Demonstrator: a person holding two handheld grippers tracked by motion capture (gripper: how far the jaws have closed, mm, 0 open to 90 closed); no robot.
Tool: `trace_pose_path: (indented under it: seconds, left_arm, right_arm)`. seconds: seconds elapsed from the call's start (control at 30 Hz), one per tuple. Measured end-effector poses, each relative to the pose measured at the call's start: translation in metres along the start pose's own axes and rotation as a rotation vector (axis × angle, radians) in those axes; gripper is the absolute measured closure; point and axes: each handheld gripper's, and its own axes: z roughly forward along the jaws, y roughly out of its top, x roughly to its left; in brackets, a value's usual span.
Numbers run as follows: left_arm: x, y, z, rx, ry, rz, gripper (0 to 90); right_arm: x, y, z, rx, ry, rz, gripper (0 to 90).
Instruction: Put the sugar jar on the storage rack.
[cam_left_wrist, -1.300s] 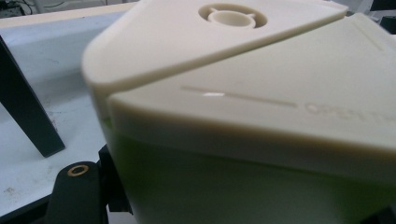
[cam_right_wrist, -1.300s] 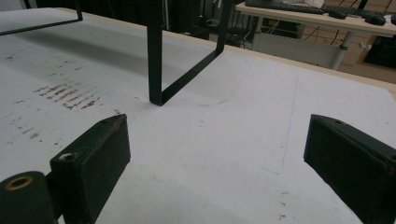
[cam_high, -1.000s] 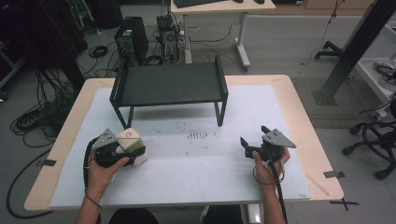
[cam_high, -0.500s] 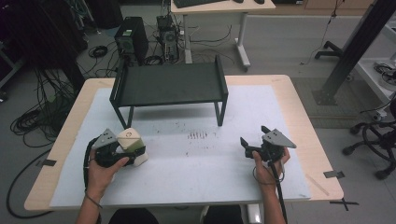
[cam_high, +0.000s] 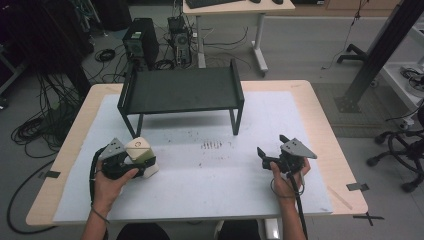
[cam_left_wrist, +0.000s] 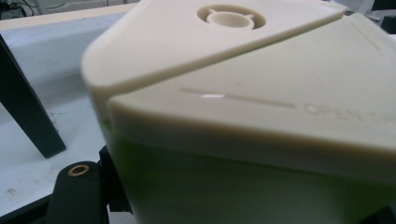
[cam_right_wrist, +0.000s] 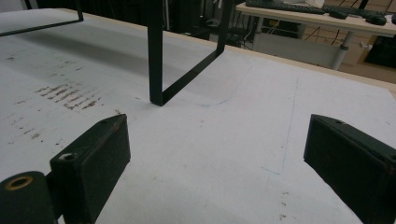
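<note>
White table mat (cam_high: 210, 175): left hand-held gripper (cam_high: 131, 162) clamps a cream lidded container (cam_high: 141, 155); right hand-held gripper (cam_high: 272, 150) gapes empty.

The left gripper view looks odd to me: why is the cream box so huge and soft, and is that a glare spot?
In the left gripper view the cream box sits close to the lens, blurred, with a small glare glint; the high view shows it sharp, small.

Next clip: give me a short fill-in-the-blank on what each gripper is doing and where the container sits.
1. The left gripper is shut on a cream ____.
2. The right gripper has its jaws ____, with nothing between them.
3. The black rack stands on the table with ____ on top of it.

Missing words: container; open; nothing
</note>
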Motion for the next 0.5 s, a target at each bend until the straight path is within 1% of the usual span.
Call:
trace_pose_path:
  seconds: [0.5]
  left_arm:
    - [-0.0010,0.0007,0.0001,0.005,0.005,0.003,26.9]
  right_arm:
    - [0.0000,0.0000,-0.0001,-0.001,0.000,-0.001,7.2]
